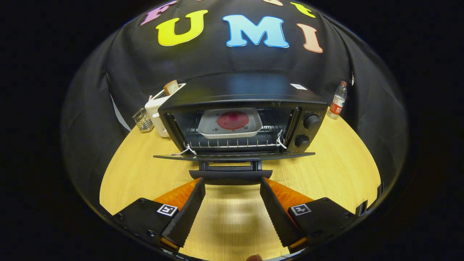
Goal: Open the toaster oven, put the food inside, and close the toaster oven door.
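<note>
Tray (230, 124) sitting inside the oven (239, 119), I'm holding my gripper (232, 183) spread open under the door handle (230, 175) to lift it shut

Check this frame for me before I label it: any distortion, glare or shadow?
Gripper view: fisheye bends the table edge into a curve; soft glare sits on the oven top; the open gripper by the door handle shadows the wood.

Fingertips (200, 183) hide the door handle (230, 176) ends — (contact unclear).
</note>
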`<action>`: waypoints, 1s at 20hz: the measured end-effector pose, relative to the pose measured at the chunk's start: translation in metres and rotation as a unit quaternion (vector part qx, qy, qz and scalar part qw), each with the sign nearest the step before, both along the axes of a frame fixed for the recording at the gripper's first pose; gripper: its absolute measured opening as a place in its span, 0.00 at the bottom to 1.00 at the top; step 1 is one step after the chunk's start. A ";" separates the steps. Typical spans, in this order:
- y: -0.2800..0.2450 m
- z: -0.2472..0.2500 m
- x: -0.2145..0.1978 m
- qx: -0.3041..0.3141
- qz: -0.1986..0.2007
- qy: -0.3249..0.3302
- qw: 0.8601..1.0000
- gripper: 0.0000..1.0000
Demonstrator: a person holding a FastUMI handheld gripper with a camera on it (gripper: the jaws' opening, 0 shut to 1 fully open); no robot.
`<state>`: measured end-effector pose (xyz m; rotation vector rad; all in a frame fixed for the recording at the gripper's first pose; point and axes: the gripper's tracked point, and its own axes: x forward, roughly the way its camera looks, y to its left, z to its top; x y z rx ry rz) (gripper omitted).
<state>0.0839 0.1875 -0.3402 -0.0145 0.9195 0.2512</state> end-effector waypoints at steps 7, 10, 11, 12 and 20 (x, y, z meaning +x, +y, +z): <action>0.002 0.015 0.012 0.016 -0.002 -0.026 1.000 0.97; -0.003 0.029 0.013 0.012 0.003 -0.061 0.998 0.97; -0.004 0.034 0.013 0.008 0.004 -0.075 0.997 0.97; -0.004 0.038 0.014 0.008 0.005 -0.088 0.996 0.97; -0.027 0.110 -0.003 0.045 -0.029 -0.193 0.980 0.97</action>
